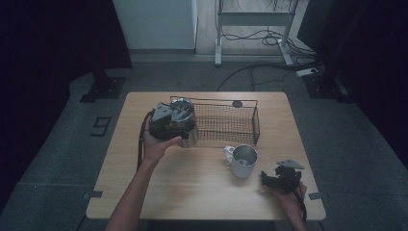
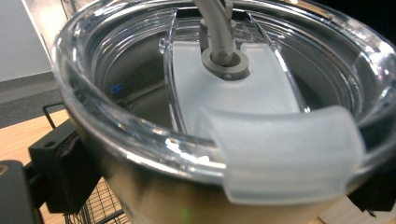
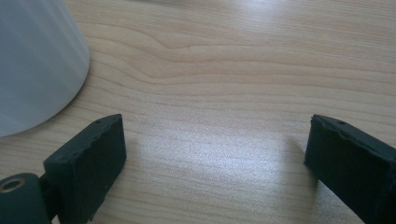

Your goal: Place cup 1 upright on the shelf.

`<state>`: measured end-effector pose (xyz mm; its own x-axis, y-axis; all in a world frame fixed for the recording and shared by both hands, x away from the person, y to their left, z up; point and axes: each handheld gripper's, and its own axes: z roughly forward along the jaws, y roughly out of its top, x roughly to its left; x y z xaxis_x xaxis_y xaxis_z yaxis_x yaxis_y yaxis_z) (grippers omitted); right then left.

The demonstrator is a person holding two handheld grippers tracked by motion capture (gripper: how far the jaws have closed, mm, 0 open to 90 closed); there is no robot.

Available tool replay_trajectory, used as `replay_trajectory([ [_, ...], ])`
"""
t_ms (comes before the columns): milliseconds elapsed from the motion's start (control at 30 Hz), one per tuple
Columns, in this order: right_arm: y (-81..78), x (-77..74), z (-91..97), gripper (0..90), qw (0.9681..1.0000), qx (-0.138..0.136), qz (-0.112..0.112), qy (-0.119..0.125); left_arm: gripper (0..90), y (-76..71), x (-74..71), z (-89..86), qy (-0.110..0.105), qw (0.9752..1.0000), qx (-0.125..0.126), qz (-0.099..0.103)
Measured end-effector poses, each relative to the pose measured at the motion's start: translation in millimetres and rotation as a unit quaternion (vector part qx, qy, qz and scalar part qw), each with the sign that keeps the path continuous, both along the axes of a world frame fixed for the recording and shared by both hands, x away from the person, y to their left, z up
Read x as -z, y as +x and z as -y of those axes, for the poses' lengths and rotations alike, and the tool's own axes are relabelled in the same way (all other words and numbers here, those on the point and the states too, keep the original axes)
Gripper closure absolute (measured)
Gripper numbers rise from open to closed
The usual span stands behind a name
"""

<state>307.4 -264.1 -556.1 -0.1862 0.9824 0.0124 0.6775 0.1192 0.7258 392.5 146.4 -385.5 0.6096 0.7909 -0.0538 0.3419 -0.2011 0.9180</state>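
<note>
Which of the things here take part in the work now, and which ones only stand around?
In the work:
- left gripper, jaws on either side of the tumbler
- steel tumbler with clear lid, at the wire basket's left end
- wire basket

Standing around:
- white mug, beside the basket
- right gripper, open, low over the table
- cables on the floor

Bare table [image 1: 192,183] lies open between my two hands, but the white mug [image 1: 243,161] stands just left of my right gripper [image 1: 274,179], and the wire basket [image 1: 226,122] walls off the far side beside the tumbler [image 1: 190,137].
</note>
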Motion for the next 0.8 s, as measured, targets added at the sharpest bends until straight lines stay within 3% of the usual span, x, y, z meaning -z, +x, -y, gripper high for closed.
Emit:
replay_trajectory([
  [800, -0.1, 0.0, 0.2, 5.1, 1.0, -0.001, 0.0, -0.001, 3.9, 19.7, -6.5, 4.5, 0.004, 1.0, -0.004, 0.002],
])
